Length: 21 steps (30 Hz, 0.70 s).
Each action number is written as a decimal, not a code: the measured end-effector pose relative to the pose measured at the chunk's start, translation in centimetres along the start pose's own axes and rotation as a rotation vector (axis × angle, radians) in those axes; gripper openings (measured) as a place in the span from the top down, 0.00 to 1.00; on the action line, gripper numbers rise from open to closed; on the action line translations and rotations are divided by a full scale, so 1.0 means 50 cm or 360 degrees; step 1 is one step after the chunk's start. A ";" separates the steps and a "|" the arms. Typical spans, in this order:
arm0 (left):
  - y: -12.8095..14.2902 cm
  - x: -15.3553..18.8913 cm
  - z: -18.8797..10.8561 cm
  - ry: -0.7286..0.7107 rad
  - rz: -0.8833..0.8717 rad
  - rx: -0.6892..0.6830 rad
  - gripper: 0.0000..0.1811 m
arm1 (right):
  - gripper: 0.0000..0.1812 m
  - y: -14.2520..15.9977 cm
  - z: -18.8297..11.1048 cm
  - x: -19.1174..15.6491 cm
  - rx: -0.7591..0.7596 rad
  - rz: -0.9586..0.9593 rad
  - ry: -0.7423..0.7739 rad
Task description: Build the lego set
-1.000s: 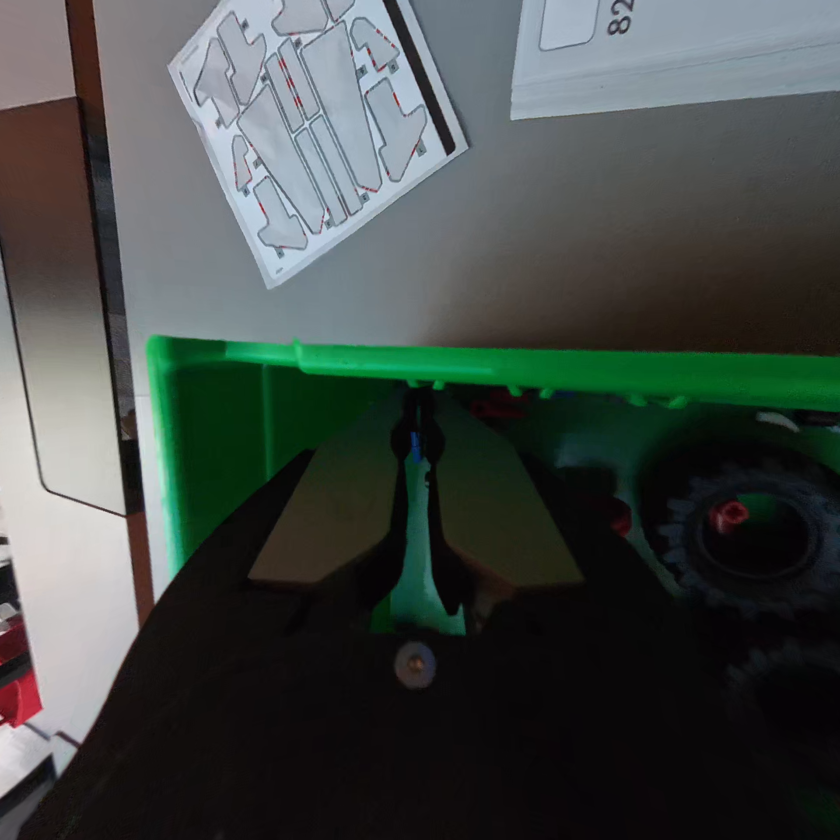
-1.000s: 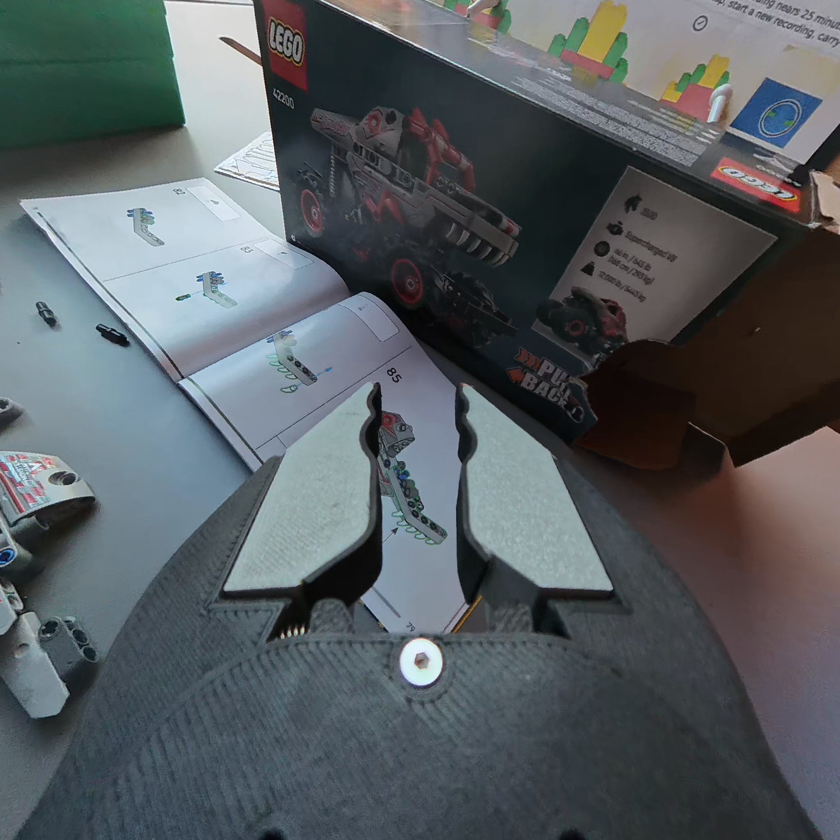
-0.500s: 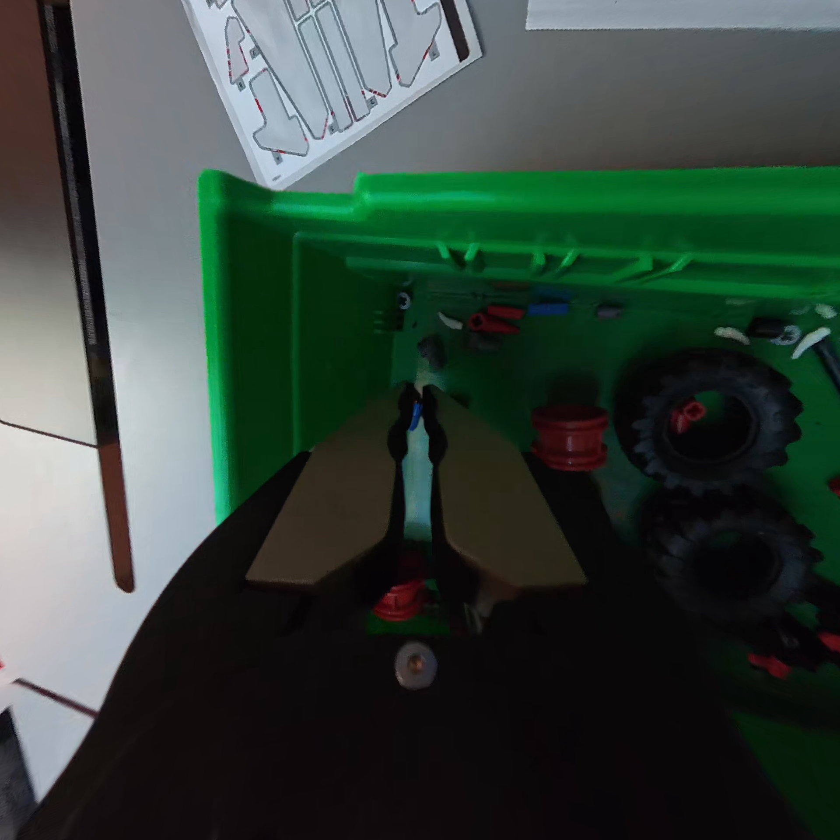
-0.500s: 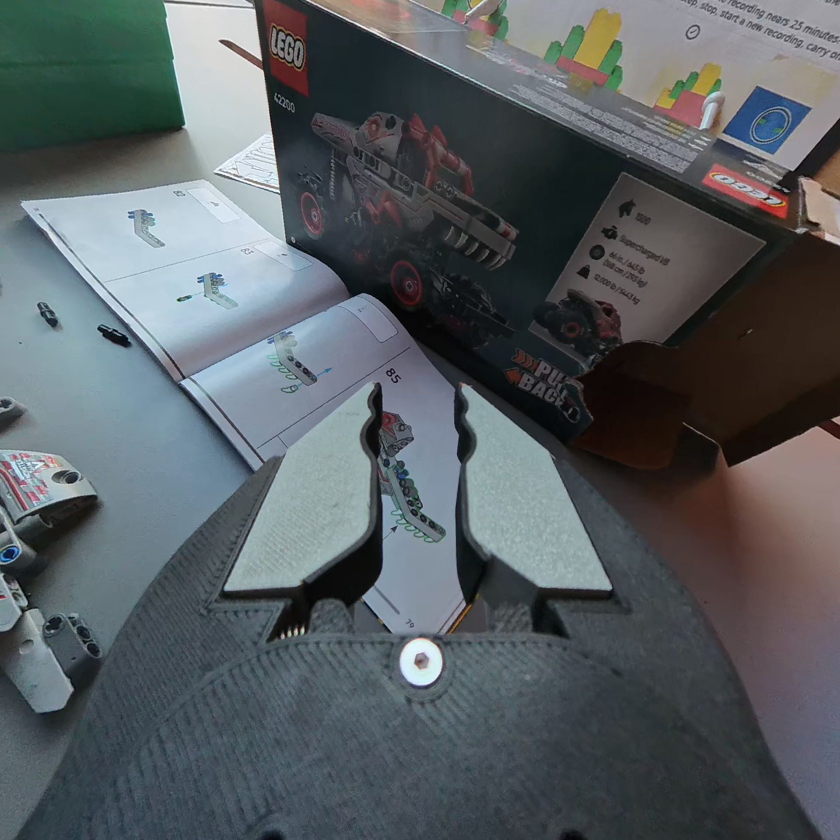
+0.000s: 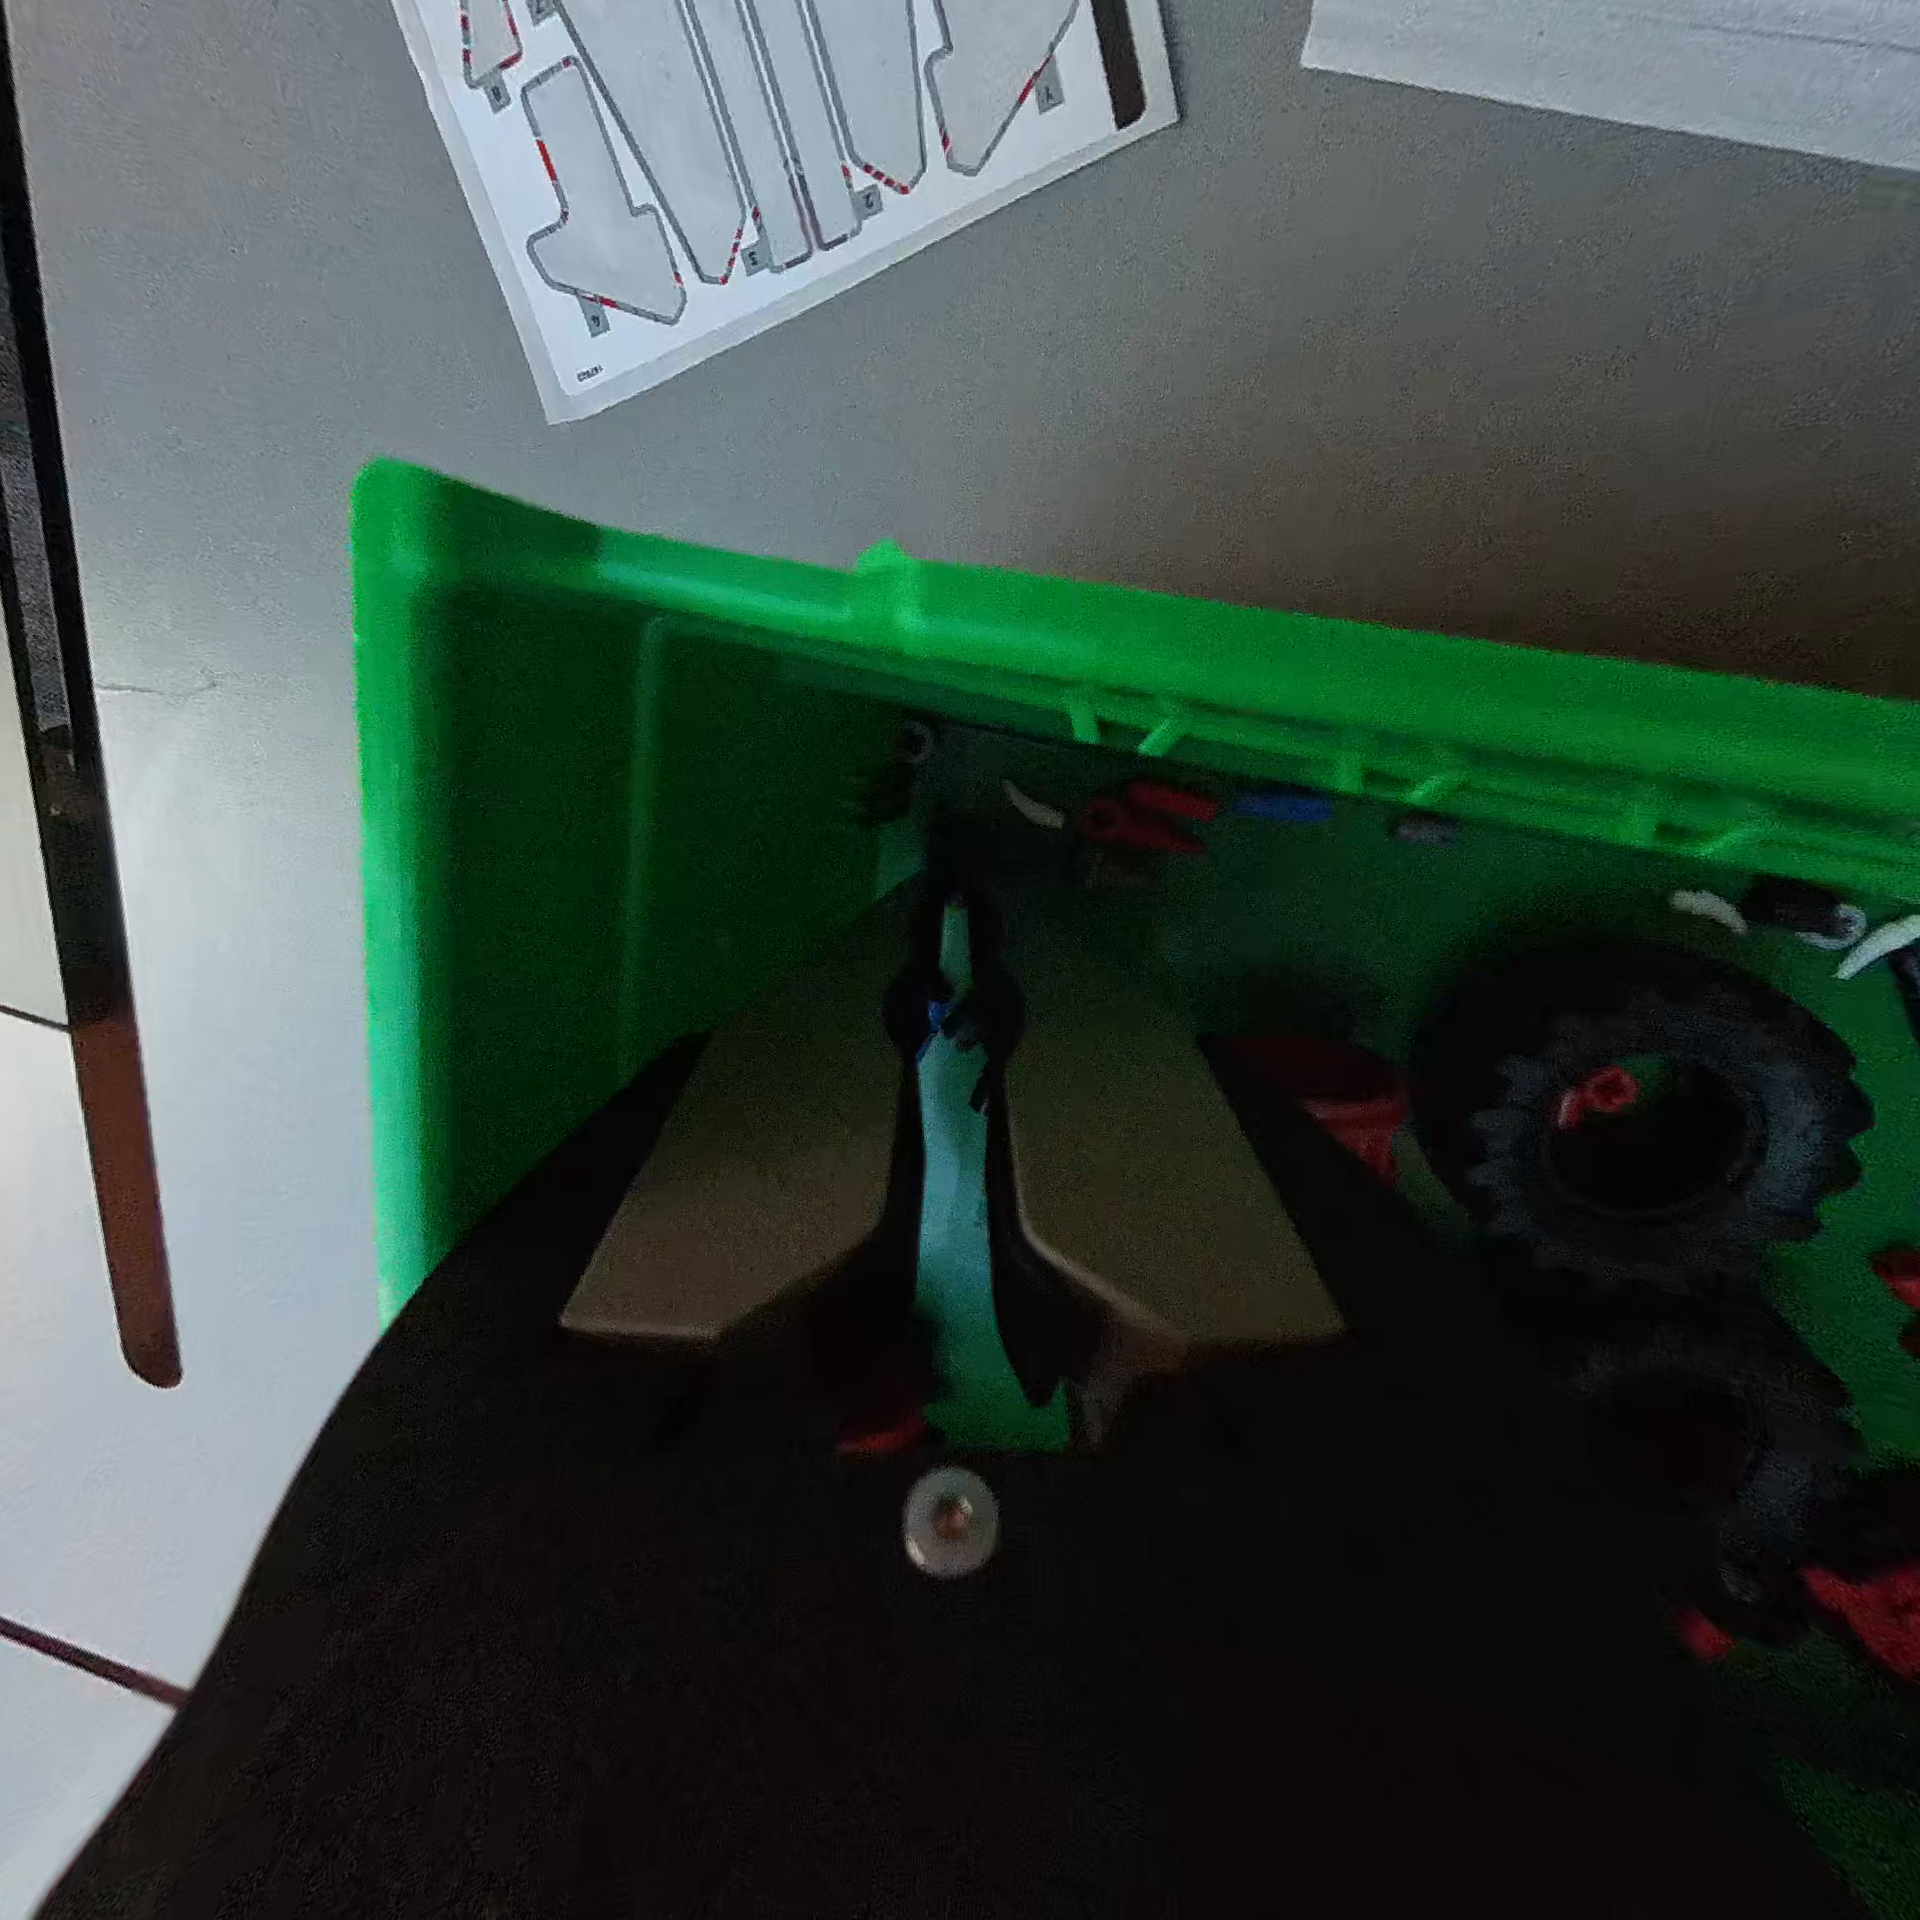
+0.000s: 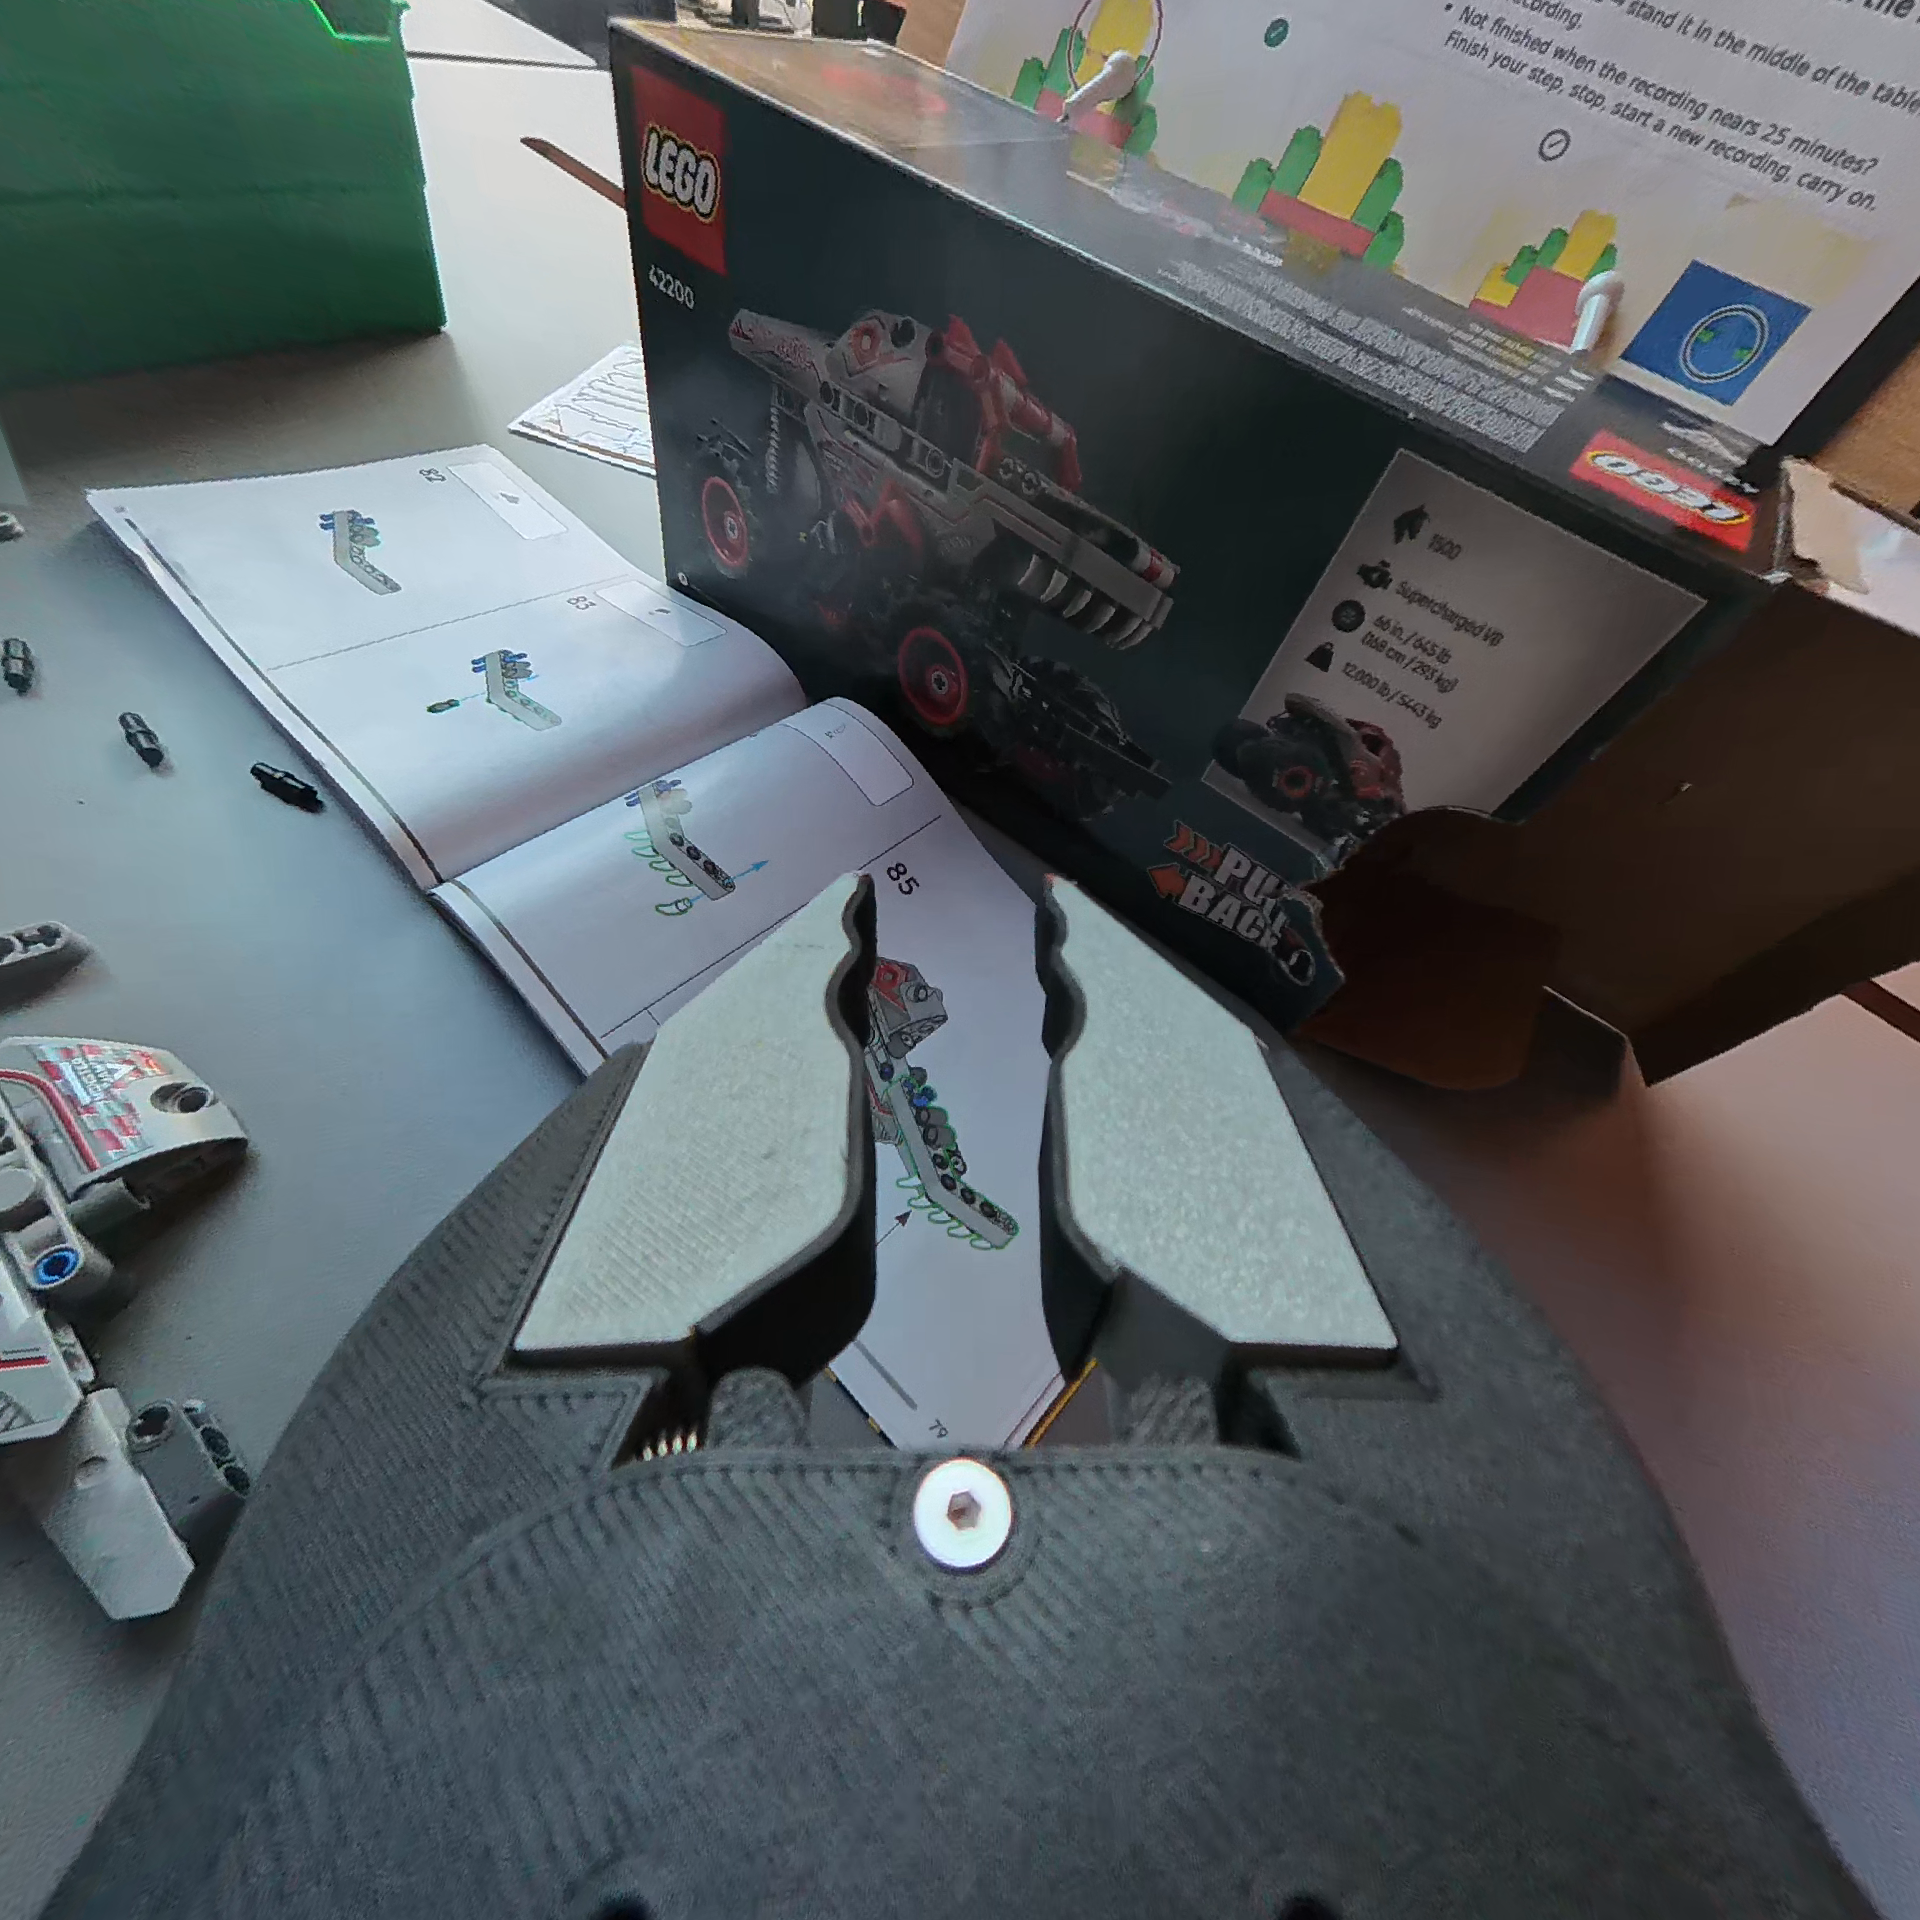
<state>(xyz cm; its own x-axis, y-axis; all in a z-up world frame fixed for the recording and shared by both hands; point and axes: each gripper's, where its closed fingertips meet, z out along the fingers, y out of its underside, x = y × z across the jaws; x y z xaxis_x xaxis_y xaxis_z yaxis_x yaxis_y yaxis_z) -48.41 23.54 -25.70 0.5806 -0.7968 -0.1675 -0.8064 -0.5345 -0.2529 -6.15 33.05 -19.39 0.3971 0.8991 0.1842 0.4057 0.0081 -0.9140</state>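
Observation:
In the left wrist view my left gripper [image 5: 958,914] hangs over the near left corner of a green bin [image 5: 1143,644] of loose Lego parts. Its fingers are almost together and pinch a small blue pin [image 5: 938,1013] a little behind the tips. The bin holds two black tyres [image 5: 1631,1122], a red wheel hub [image 5: 1340,1091] and small red, blue and white pieces. In the right wrist view my right gripper [image 6: 954,904] is open and empty above the open instruction booklet [image 6: 520,665]. A partly built grey and red model [image 6: 73,1195] lies at the left.
The Lego box [image 6: 1039,416] stands behind the booklet with a printed sheet [image 6: 1558,156] on top. Black pins [image 6: 286,784] lie on the dark table. A sticker sheet [image 5: 769,156] lies beyond the bin. The green bin [image 6: 208,177] shows far left in the right wrist view.
My left gripper, still pinching the blue pin, went forward over the bin and has since drawn back; the view is tilted. The right gripper has barely moved.

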 end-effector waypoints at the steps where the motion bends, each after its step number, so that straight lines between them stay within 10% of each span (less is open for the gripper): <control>1: 0.002 0.000 -0.001 -0.0003 0.0008 -0.0017 0.99 | 0.85 -0.001 -0.001 0.000 0.0005 0.0000 0.0001; 10: -0.021 0.009 -0.152 -0.0101 -0.0043 0.0110 0.99 | 0.86 -0.027 -0.014 -0.011 0.0080 -0.0021 -0.0033; 15: -0.189 0.147 -0.298 -0.0104 0.0243 0.0432 0.99 | 0.86 -0.054 -0.024 -0.026 0.0150 -0.0050 -0.0051; 21: -0.268 0.413 -0.166 0.0119 0.0642 0.0104 0.99 | 0.86 -0.086 -0.047 -0.043 0.0255 -0.0089 -0.0061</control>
<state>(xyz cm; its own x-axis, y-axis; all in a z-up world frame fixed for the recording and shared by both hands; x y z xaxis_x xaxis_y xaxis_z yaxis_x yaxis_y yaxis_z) -26.52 11.90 -17.85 0.2076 -0.9583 -0.1964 -0.9574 -0.1579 -0.2417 -6.82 30.08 -15.02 0.3447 0.9112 0.2255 0.2889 0.1256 -0.9491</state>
